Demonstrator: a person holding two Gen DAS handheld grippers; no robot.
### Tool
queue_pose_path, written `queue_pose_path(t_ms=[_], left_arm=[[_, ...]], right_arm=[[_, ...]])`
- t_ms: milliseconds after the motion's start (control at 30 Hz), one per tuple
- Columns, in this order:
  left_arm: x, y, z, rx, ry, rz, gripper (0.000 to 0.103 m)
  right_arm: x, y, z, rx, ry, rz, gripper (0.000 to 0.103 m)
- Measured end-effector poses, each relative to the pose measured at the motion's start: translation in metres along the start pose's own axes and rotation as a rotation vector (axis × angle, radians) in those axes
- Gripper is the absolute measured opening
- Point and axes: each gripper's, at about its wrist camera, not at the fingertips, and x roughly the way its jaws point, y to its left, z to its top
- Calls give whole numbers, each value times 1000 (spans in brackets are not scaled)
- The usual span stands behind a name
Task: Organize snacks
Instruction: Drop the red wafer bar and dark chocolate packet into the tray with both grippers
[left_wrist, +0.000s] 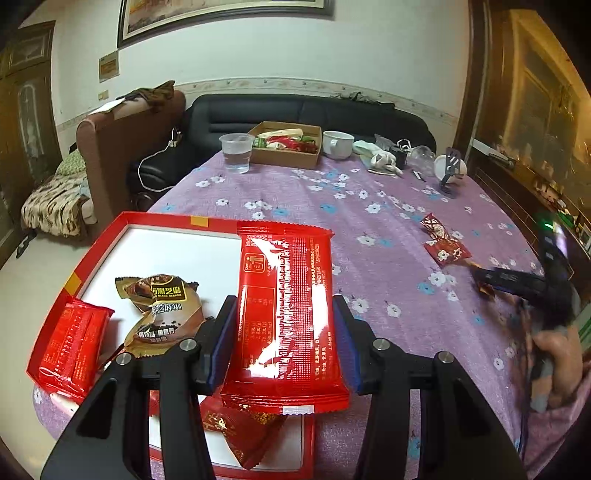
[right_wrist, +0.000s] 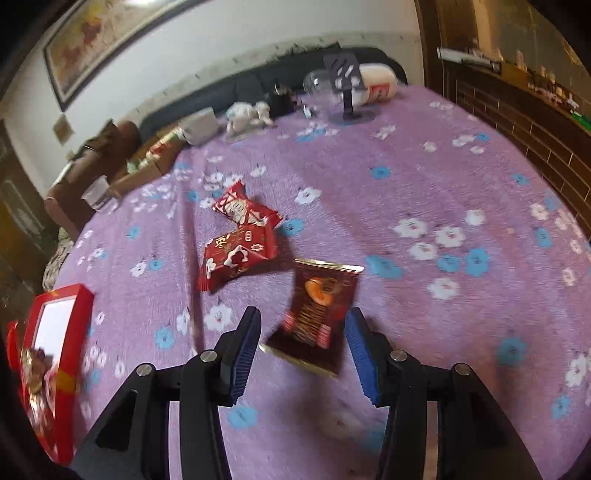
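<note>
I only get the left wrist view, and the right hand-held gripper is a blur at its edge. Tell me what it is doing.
Observer: The right hand-held gripper is open, with a dark packet between its fingers and the pads clear of it.
Operator: Describe that packet.
Observer: A dark red wrapper with gold edges and a round orange picture. It is blurred, so I cannot tell whether it rests on the cloth.
Operator: Report what lies past it.
Observer: Two red packets, touching each other, just beyond it to the left.
</note>
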Motion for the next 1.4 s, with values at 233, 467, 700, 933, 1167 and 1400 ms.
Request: queue_pose_path(t_ms=[233,467,700,933,1167,1400], left_arm=[[-4,14,1,-5,-9,9,48],[-6,33,-2,-25,-8,19,48],[-8,74,-1,-76,-14,119,48],[0,118,-7,-105,32,241,48],[7,134,-12,-125,68,283,48],[10,125,-12,-131,87,302,49]], right_arm=[[11,5,-4,-53,-16,-161,34],[-31,27,-15,-25,-25,168,32],[-47,159,-25,-245,-10,505,32],[-17,267,-59,-370,118,649,32],[-10,313,-80,-434,146,709,35],[-34,315,-85,-493,85,771,45]])
